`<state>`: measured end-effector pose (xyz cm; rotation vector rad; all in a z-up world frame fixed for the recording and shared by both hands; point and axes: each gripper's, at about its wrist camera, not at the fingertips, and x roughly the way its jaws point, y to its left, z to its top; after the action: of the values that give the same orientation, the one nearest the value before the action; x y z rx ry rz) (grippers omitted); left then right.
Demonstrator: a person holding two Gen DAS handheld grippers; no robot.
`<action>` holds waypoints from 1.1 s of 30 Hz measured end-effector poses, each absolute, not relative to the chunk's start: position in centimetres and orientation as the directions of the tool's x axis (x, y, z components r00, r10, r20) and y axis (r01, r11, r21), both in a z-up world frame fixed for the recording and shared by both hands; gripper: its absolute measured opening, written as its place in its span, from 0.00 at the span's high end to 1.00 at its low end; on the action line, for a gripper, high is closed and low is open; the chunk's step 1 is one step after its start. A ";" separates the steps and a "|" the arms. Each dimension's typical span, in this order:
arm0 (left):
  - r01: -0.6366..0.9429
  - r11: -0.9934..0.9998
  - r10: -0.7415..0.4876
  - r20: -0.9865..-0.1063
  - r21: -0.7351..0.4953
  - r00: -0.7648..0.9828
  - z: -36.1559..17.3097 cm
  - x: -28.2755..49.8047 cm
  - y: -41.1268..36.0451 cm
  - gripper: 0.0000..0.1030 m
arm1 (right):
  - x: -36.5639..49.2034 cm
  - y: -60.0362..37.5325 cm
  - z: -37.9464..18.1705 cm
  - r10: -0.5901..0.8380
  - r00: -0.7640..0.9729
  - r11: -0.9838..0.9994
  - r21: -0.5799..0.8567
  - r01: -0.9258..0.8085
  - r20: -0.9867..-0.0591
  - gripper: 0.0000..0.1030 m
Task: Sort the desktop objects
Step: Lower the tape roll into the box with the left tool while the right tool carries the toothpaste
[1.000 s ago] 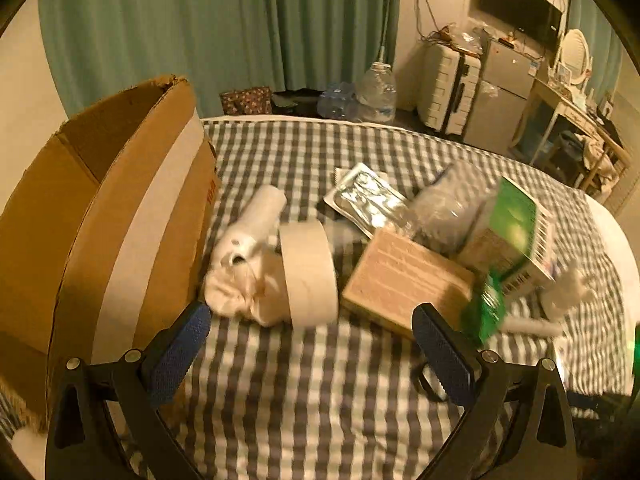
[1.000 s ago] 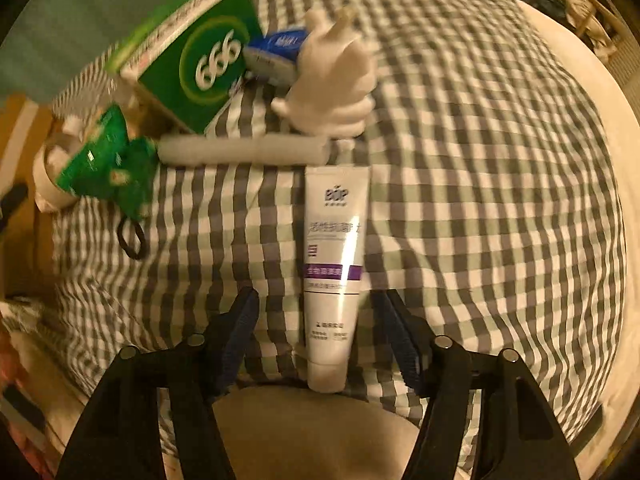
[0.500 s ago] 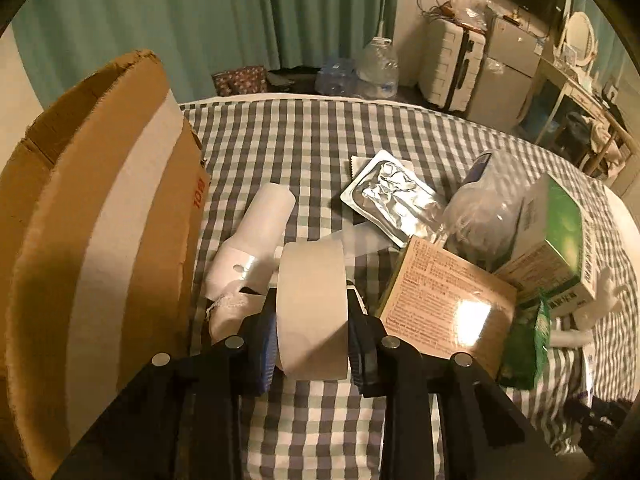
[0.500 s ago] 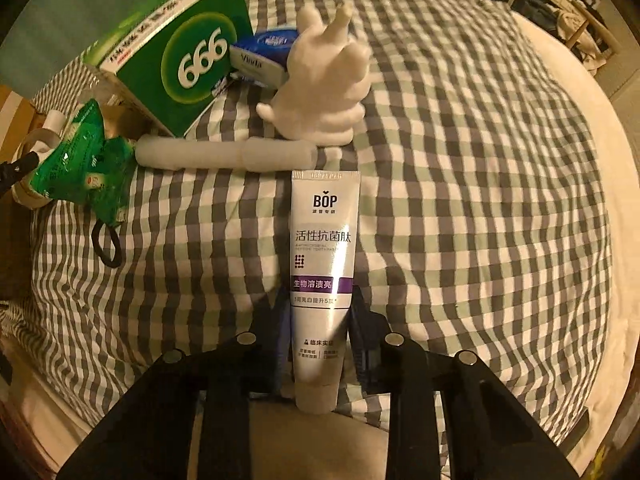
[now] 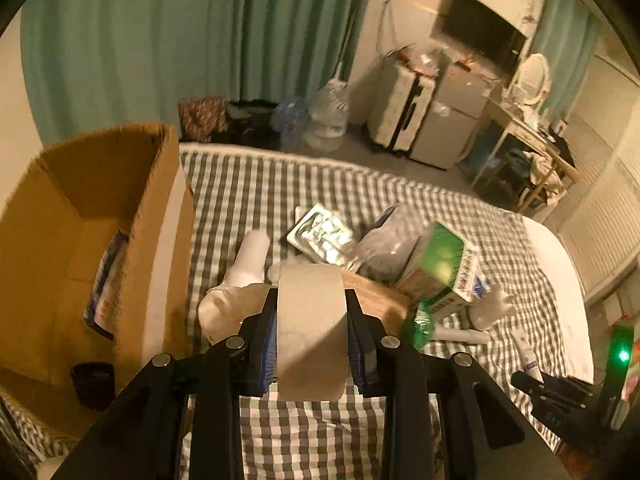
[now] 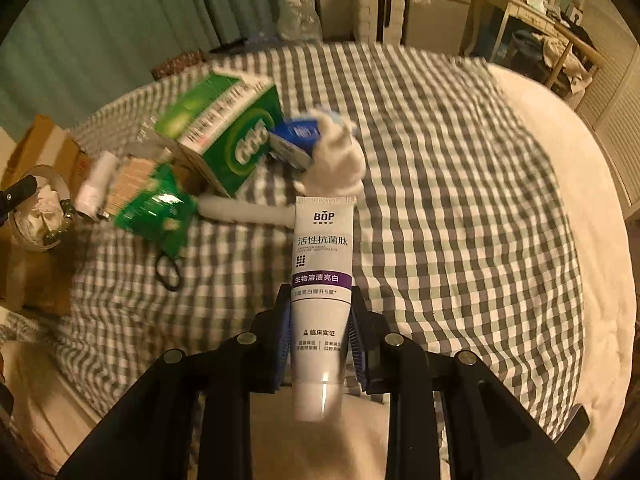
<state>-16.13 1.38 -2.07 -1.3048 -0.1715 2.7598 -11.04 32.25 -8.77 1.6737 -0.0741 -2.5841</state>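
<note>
Since a second ago, both hand-held grippers have closed on objects and been raised off the checked bedspread [image 6: 460, 184]: the roll of tape [image 5: 311, 328], then lying among the clutter, is now carried by the left hand-held gripper [image 5: 311, 344], and the toothpaste tube [image 6: 322, 292], then flat on the cloth, is now carried by the right hand-held gripper [image 6: 320, 340]. The tape is seen as a wide beige band, matte and plain, standing on edge with its flat faces clamped between the blue pads, so its axis runs across from one pad to the other. The tube is white with a purple stripe and "BOP" printed near its flat crimped end; it is gripped across its lower body, its long axis running along the fingers, crimp pointing away toward the clutter and cap end toward the camera. An open cardboard box [image 5: 92, 248] is seen at the left of the bed, just beside the lifted tape. Left on the bedspread are a green carton [image 6: 224, 136], a green pouch [image 6: 156, 212], a white hand-shaped figure [image 6: 336, 164], a white bottle [image 5: 248, 260], a foil blister pack [image 5: 322, 234] and a black hair tie [image 6: 168, 272].
</note>
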 end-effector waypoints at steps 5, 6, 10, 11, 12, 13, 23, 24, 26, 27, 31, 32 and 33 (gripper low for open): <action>-0.088 -0.986 0.162 -0.715 -0.139 -0.680 0.7 -14.2 1.8 0.71 | -10.7 30.8 -6.2 -0.091 -0.458 -0.996 0.079 0.045 -0.884 0.75; -0.092 -0.988 0.151 -0.711 -0.121 -0.687 1.0 -14.1 1.8 0.71 | -10.5 30.7 -5.6 -0.096 -0.468 -0.995 0.082 0.049 -0.878 0.75; -0.078 -0.996 0.085 -0.761 -0.046 -0.644 0.1 -14.2 2.3 0.71 | -10.3 30.1 -4.3 -0.098 -0.495 -0.995 0.080 0.058 -0.863 0.75; -0.088 -0.995 0.088 -0.757 -0.040 -0.648 0.1 -13.9 2.4 0.71 | -10.2 30.0 -4.0 -0.104 -0.499 -0.994 0.084 0.064 -0.860 0.75; -0.114 -0.993 0.106 -0.751 -0.042 -0.652 0.2 -13.6 2.7 0.71 | -10.0 30.0 -3.9 -0.109 -0.503 -0.994 0.087 0.067 -0.857 0.75; -0.142 -0.987 0.151 -0.742 -0.075 -0.653 0.5 -13.3 2.7 0.71 | -9.8 29.9 -3.8 -0.110 -0.505 -0.994 0.086 0.070 -0.856 0.75; -0.171 -0.982 0.176 -0.739 -0.083 -0.651 1.6 -13.1 4.5 0.71 | -9.4 31.0 -3.5 -0.121 -0.510 -0.993 0.110 0.052 -0.851 0.75; -0.177 -0.981 0.176 -0.740 -0.078 -0.649 1.6 -13.0 4.6 0.71 | -9.3 31.0 -3.4 -0.118 -0.513 -0.993 0.108 0.050 -0.851 0.75; -0.183 -0.979 0.188 -0.740 -0.089 -0.646 1.8 -12.7 4.7 0.71 | -9.0 31.0 -2.7 -0.115 -0.522 -0.993 0.104 0.050 -0.845 0.75; -0.182 -0.979 0.188 -0.740 -0.089 -0.646 2.0 -12.4 4.4 0.71 | -8.9 31.0 -2.4 -0.117 -0.526 -0.993 0.105 0.052 -0.842 0.75; -0.183 -0.982 0.157 -0.730 -0.045 -0.665 3.1 -11.1 4.8 0.71 | -7.9 30.2 -0.4 -0.137 -0.553 -0.991 0.115 0.074 -0.822 0.75; -0.183 -0.982 0.155 -0.725 -0.040 -0.671 3.5 -10.6 4.8 0.71 | -7.7 29.9 0.1 -0.148 -0.557 -0.989 0.121 0.084 -0.817 0.75; -0.182 -0.983 0.151 -0.719 -0.035 -0.678 3.8 -10.3 4.6 0.71 | -7.5 29.6 0.6 -0.159 -0.561 -0.987 0.128 0.094 -0.812 0.75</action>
<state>-10.31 4.58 3.83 -1.1610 0.0582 2.7217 -7.45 29.61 0.61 1.3915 -0.1050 -2.6535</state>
